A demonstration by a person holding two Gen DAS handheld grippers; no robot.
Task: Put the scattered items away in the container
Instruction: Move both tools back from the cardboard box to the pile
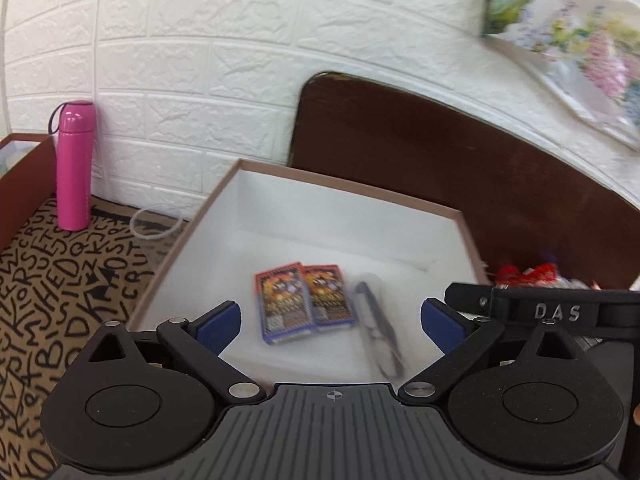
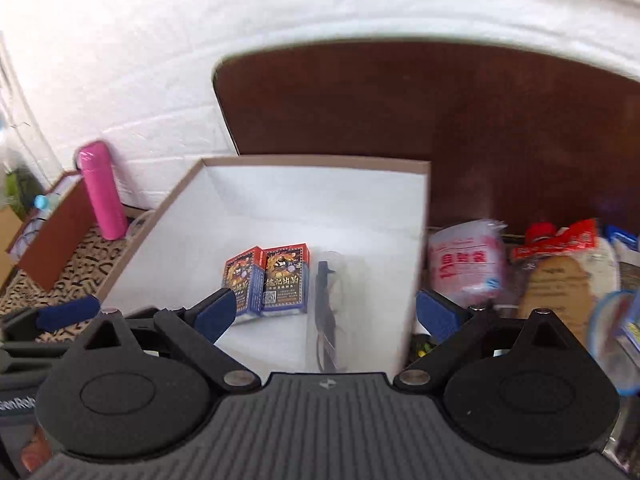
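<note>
Box [image 2: 304, 200] holds two card packs [image 2: 266, 280] – one dark tool [image 2: 325, 312].

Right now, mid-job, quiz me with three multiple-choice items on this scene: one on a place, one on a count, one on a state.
1. Where does the tall pink metal flask stand?
A. Inside the white box
B. On the letter-patterned mat, left of the box
C. On the snack pile

2. How many red-and-blue card packs lie in the white-lined brown-rimmed cardboard box?
A. One
B. Two
C. Four

3. How are the two grippers?
A. Both open, holding nothing
B. Left shut on a pack
C. Right shut on the flask

Answers:
1 B: the left wrist view shows it upright on the mat, outside the box wall.
2 B: two packs lie side by side, beside a clear sleeve with a dark tool.
3 A: the left gripper and right gripper both show blue pads spread wide with nothing between them.
</note>
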